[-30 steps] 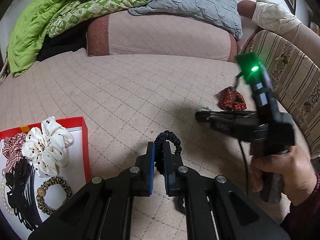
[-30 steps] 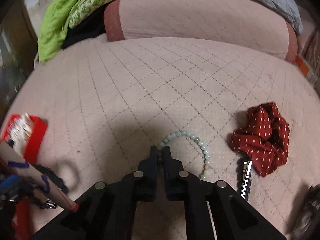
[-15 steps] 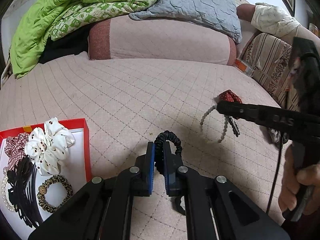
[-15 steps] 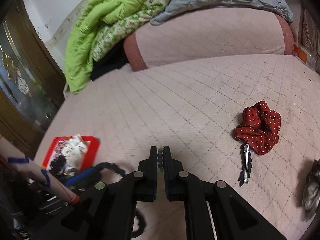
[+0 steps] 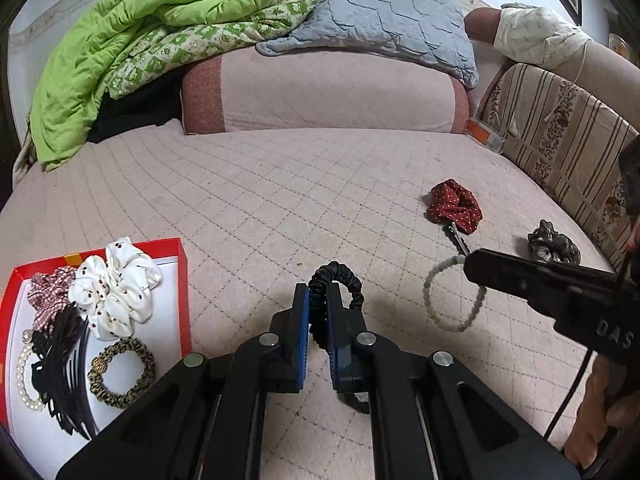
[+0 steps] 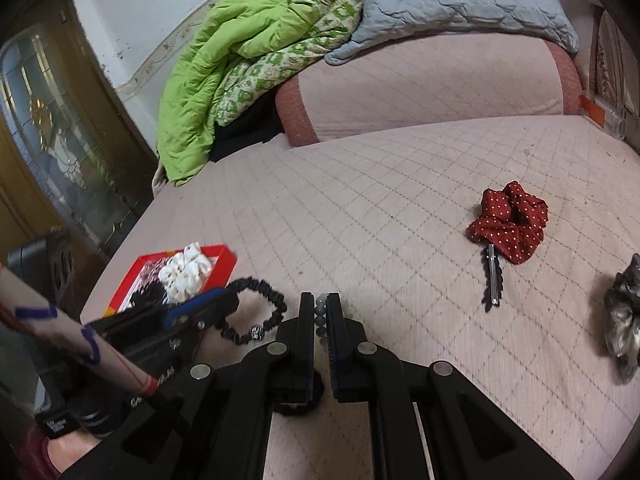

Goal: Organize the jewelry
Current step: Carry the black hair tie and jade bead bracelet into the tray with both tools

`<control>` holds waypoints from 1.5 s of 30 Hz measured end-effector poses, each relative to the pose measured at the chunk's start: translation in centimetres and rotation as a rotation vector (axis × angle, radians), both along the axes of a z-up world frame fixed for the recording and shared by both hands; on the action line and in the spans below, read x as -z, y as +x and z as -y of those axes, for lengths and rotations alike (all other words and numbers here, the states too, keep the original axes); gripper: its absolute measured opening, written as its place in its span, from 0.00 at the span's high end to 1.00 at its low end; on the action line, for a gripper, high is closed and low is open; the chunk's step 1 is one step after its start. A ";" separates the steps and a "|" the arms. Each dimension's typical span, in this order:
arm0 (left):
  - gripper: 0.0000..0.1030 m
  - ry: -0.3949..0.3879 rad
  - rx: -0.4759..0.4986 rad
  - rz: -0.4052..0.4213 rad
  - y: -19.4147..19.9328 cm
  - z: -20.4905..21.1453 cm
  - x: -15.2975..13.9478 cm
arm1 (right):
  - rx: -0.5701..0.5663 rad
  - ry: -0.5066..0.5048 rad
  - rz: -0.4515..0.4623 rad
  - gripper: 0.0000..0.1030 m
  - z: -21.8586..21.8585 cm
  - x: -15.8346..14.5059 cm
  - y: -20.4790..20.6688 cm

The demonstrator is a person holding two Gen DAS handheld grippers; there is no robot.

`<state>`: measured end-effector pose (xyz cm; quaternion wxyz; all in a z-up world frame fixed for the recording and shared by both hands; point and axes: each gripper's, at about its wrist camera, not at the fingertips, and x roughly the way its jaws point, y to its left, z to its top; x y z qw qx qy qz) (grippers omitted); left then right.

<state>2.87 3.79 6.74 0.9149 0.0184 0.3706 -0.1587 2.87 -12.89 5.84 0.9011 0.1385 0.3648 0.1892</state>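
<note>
My left gripper [image 5: 318, 300] is shut on a black hair tie [image 5: 340, 280], held above the pink quilted bed; the tie also shows in the right wrist view [image 6: 256, 314]. My right gripper [image 6: 320, 310] is shut on a pale green bead bracelet [image 6: 320, 314], which hangs from its tip in the left wrist view [image 5: 452, 304]. A red box [image 5: 182, 280] at the lower left holds a white scrunchie [image 5: 116, 296], a leopard hair tie [image 5: 120, 372], black clips and pearls. A red dotted scrunchie [image 6: 510, 226] and a hair clip [image 6: 493, 278] lie on the bed to the right.
A grey scrunchie [image 6: 624, 312] lies at the far right. A pink bolster [image 5: 320, 92], green quilt [image 5: 140, 40] and grey pillow [image 5: 384, 16] sit at the back. A striped sofa back [image 5: 560, 140] bounds the right. A wooden cabinet [image 6: 44, 128] stands left.
My right gripper has lifted the bead bracelet off the bed and swung left toward the box. My left gripper holds the black tie about where it was.
</note>
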 end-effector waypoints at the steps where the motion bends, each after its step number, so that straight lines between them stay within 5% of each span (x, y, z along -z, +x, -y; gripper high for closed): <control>1: 0.92 -0.002 0.001 -0.001 -0.2 -0.1 0.0 | 0.002 -0.004 0.008 0.94 0.0 -0.1 -0.4; 27: 0.92 -0.004 -0.049 0.037 -5.9 -2.0 -1.0 | 0.001 -0.001 0.093 0.94 -3.6 -1.3 -6.3; 45: 0.92 -0.055 -0.179 0.086 -9.7 -9.0 -3.1 | -0.054 -0.007 0.119 0.94 -6.8 -2.7 -9.0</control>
